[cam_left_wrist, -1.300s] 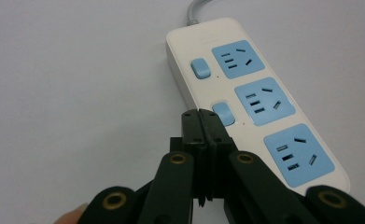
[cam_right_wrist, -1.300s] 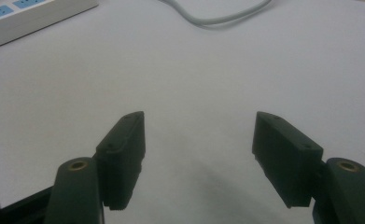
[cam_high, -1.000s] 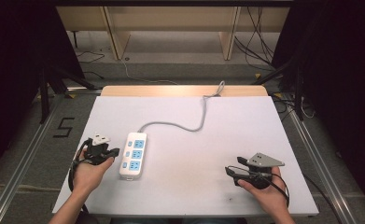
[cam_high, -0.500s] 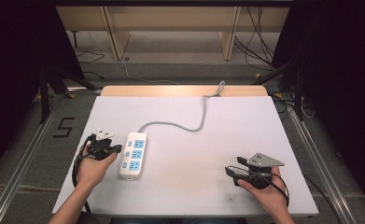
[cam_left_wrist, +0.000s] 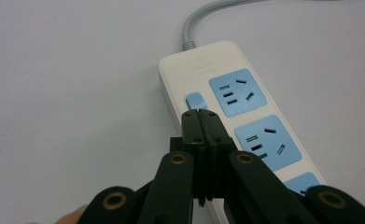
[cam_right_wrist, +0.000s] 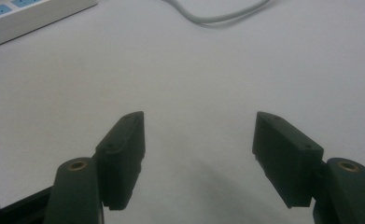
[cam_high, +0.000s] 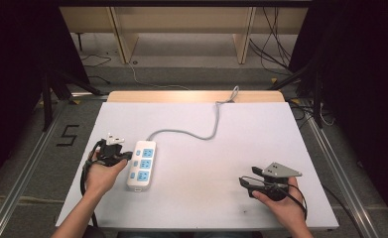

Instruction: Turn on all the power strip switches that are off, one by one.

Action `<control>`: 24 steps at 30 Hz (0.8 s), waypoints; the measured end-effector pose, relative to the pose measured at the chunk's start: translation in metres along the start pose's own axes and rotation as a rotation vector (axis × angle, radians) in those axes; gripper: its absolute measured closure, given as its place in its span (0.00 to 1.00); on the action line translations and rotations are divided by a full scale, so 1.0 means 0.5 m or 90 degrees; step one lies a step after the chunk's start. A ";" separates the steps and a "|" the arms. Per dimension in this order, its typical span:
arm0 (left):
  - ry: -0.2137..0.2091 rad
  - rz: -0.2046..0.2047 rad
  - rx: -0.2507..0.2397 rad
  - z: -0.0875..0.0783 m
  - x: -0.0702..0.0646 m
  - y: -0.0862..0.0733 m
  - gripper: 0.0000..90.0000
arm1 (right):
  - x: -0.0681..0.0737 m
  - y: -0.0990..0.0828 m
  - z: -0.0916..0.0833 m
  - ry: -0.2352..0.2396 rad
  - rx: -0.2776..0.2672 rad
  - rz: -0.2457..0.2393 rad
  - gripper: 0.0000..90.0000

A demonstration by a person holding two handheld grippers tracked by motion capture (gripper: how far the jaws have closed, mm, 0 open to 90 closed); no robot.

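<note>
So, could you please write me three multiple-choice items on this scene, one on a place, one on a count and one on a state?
1. Where do the left gripper's tips point?
A. at the power strip's blue switch
B. at the grey cable
C. at the table's far edge

2. How many blue socket panels does the strip have in the high view?
A. one
B. three
C. five

3. How do the right gripper's jaws stand?
A. shut on the cable
B. shut on nothing
C. open over bare table

Answers:
1 A, the closed tips sit right at the switch.
2 B, three panels lie in a row.
3 C, a wide gap with only table surface between them.
</note>
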State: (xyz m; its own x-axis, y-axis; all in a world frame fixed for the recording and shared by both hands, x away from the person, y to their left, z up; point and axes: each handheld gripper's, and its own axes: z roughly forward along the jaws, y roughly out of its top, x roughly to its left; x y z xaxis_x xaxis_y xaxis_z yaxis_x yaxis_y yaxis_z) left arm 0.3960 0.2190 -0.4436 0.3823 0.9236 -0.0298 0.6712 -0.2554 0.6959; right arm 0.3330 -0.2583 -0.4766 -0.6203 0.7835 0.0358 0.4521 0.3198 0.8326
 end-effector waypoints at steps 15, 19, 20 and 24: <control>-0.002 0.000 0.011 0.018 -0.002 0.017 1.00 | 0.000 0.000 0.000 0.000 0.000 0.001 0.39; -0.003 0.001 0.015 0.023 -0.002 0.022 1.00 | 0.000 0.000 0.001 0.000 0.000 0.001 0.39; -0.003 0.000 0.015 0.024 -0.003 0.023 1.00 | 0.000 0.000 0.001 0.000 0.000 0.001 0.39; -0.003 0.002 0.020 0.030 -0.004 0.026 0.99 | -0.001 0.000 0.001 0.000 0.000 0.002 0.39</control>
State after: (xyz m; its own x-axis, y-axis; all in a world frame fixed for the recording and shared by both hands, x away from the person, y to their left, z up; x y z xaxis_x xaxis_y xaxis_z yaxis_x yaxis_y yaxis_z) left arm 0.4133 0.2098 -0.4452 0.3873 0.9214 -0.0311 0.6893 -0.2670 0.6735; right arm 0.3334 -0.2586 -0.4770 -0.6188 0.7846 0.0378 0.4541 0.3181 0.8322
